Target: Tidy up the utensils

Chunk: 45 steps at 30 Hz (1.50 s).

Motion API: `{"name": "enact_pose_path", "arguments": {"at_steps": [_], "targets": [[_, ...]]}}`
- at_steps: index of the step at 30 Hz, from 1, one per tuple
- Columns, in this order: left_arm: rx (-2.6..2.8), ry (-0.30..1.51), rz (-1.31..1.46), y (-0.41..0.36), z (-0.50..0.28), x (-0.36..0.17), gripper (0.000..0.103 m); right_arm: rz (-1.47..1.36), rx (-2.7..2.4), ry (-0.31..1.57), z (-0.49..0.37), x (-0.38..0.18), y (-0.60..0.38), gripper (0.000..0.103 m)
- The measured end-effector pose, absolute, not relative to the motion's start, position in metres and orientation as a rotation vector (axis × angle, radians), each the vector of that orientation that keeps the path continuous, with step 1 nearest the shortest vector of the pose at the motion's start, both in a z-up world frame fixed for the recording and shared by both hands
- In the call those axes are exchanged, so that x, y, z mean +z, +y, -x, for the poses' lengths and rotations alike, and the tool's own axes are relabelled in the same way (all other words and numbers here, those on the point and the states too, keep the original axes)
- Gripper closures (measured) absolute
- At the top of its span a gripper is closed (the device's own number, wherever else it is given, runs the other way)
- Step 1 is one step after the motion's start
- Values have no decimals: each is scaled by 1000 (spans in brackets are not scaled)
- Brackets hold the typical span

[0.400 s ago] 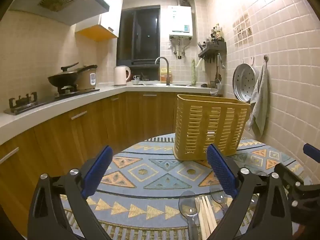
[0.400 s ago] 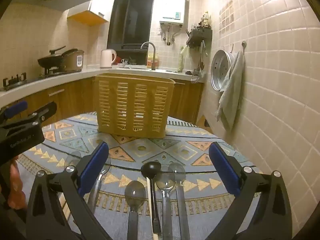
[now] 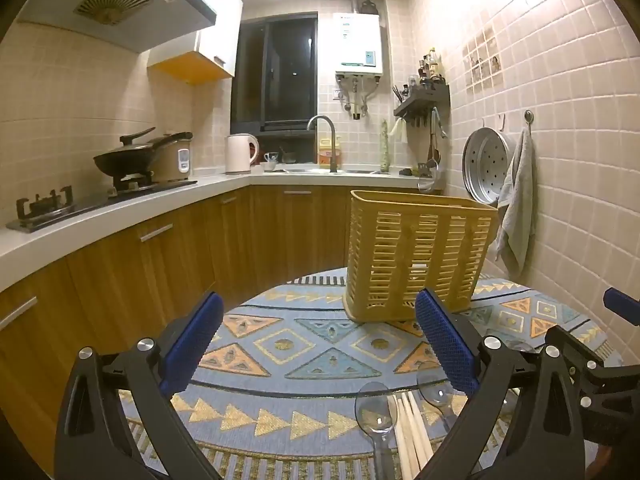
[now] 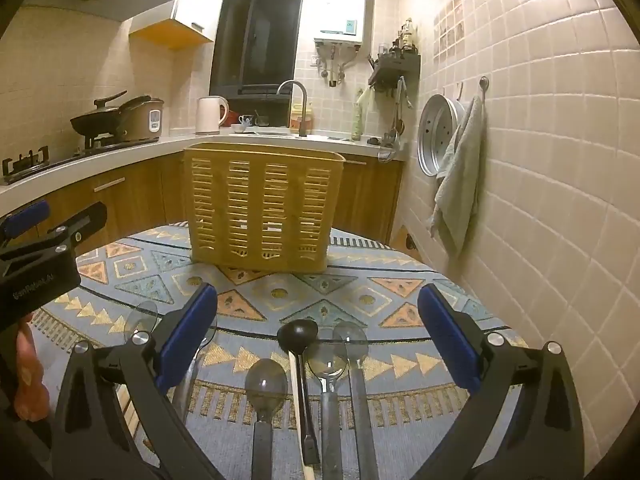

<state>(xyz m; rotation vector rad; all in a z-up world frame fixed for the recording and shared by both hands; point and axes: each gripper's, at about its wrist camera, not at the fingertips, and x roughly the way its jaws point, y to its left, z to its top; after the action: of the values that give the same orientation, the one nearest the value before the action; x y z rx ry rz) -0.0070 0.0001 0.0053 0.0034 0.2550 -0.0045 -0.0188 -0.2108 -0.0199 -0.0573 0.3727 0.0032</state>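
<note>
A yellow slotted utensil basket [image 3: 416, 256] stands upright on the patterned round table; it also shows in the right wrist view [image 4: 262, 208]. Several clear plastic spoons [image 4: 328, 364] and a black spoon [image 4: 298, 334] lie side by side near the front edge, with wooden chopsticks [image 3: 408, 428] beside a clear spoon [image 3: 376, 410]. My left gripper [image 3: 320, 340] is open and empty above the table, left of the utensils. My right gripper [image 4: 318, 332] is open and empty, its jaws straddling the row of spoons from above.
The table's patterned cloth [image 3: 288, 344] covers the round top. A tiled wall with a hanging towel [image 4: 460, 184] and steamer tray [image 4: 438, 136] is close on the right. Wooden cabinets [image 3: 160, 264] and a counter with wok and kettle run along the left and back.
</note>
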Motion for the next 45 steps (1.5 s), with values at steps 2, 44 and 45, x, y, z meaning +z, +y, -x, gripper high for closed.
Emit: {"name": "enact_pose_path", "arguments": {"at_steps": [2,44,45], "targets": [[8,258,-5,-5,4,4,9,66,5,377,16,-21,-212,7],[10,268,0,-11,2,-1,8,43,-14,398,14,-23,-210,7],[10,267,0,-11,2,-1,8,41,-13,399,14,-23,-210,7]]}}
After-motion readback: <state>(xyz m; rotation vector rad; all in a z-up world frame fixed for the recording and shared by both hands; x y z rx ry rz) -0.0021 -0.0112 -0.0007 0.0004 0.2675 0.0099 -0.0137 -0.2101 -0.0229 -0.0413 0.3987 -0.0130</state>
